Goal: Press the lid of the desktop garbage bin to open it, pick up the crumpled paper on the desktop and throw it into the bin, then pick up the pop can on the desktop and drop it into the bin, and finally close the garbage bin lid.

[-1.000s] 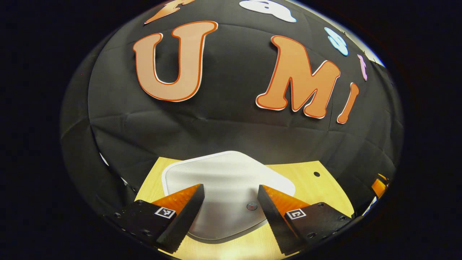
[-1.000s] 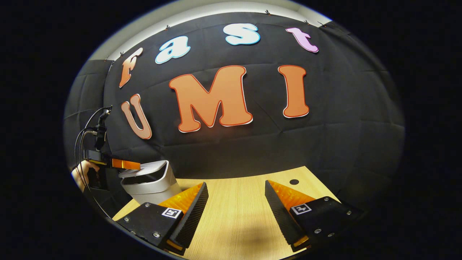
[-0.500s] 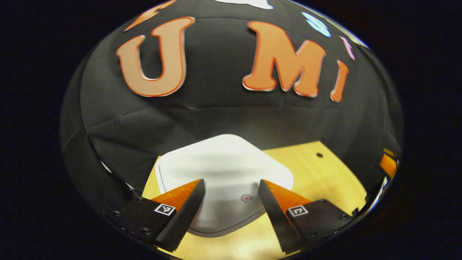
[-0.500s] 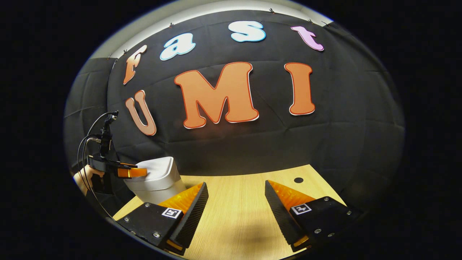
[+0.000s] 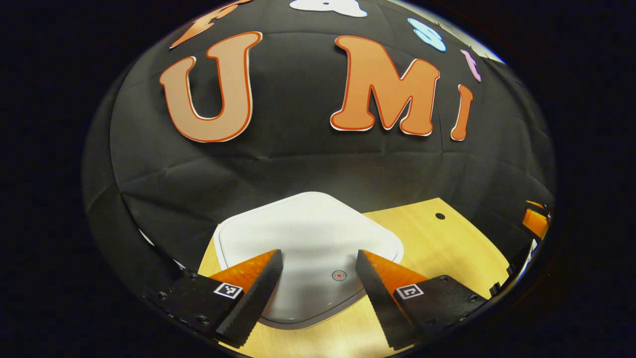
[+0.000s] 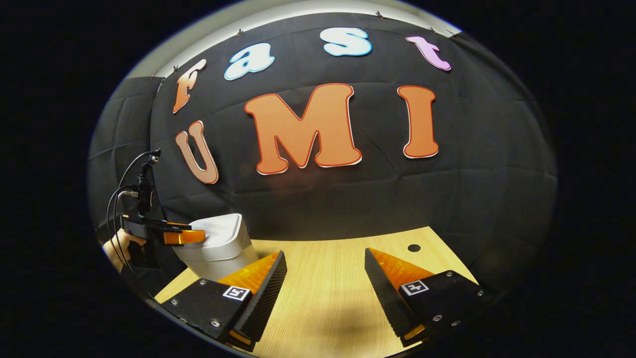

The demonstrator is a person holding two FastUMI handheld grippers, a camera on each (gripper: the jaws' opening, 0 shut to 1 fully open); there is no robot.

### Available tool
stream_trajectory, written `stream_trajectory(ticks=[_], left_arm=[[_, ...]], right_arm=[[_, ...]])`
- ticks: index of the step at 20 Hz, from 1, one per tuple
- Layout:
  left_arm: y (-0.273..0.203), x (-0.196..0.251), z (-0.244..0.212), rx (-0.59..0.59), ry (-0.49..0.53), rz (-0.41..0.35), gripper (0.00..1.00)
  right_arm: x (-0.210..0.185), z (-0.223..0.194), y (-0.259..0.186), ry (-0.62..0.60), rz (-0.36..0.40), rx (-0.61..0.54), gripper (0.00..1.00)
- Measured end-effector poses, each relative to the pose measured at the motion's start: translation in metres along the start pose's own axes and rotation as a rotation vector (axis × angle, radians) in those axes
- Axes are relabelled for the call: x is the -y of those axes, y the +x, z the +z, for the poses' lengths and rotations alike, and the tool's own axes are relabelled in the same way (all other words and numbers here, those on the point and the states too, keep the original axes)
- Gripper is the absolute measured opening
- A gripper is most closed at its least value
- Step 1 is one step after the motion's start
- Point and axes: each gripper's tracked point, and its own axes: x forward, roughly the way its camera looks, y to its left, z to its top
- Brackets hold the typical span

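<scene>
The bin (image 5: 308, 248) stands on the table (image 6: 328, 288) near the wall with its lid (image 5: 298, 233) closed, while the left hand-held gripper (image 5: 318, 268) above it and the right hand-held gripper (image 6: 325, 271) are both released.

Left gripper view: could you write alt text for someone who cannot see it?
A white garbage bin with its lid closed sits on a light wooden desktop, seen from just above. The open left tool hovers over the lid, a small red dot between its fingers.
</scene>
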Motion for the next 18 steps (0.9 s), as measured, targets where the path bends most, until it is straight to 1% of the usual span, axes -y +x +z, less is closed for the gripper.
stream_trajectory(ticks=[2,4,8,11,15,18], left_arm=[[0.000,-0.001,0.002,0.008,-0.015,0.013,0.96],[-0.004,-0.003,0.011,0.047,-0.064,0.029,0.95],[-0.028,-0.001,0.039,0.163,-0.096,0.065,0.95],[-0.056,0.017,0.061,0.275,-0.118,0.053,0.94],[-0.087,0.040,0.064,0.351,-0.099,0.082,0.94],[-0.105,0.053,0.055,0.384,-0.117,0.087,0.94]], right_arm=[[0.002,0.000,-0.001,0.007,-0.008,0.000,0.94],[0.003,0.002,-0.002,0.016,-0.014,0.003,0.94],[0.006,0.009,-0.006,0.013,-0.032,0.018,0.94],[0.005,0.016,-0.008,-0.005,-0.044,0.044,0.94],[0.001,0.023,-0.011,-0.027,-0.054,0.073,0.94],[0.000,0.028,-0.012,-0.040,-0.064,0.096,0.94]])
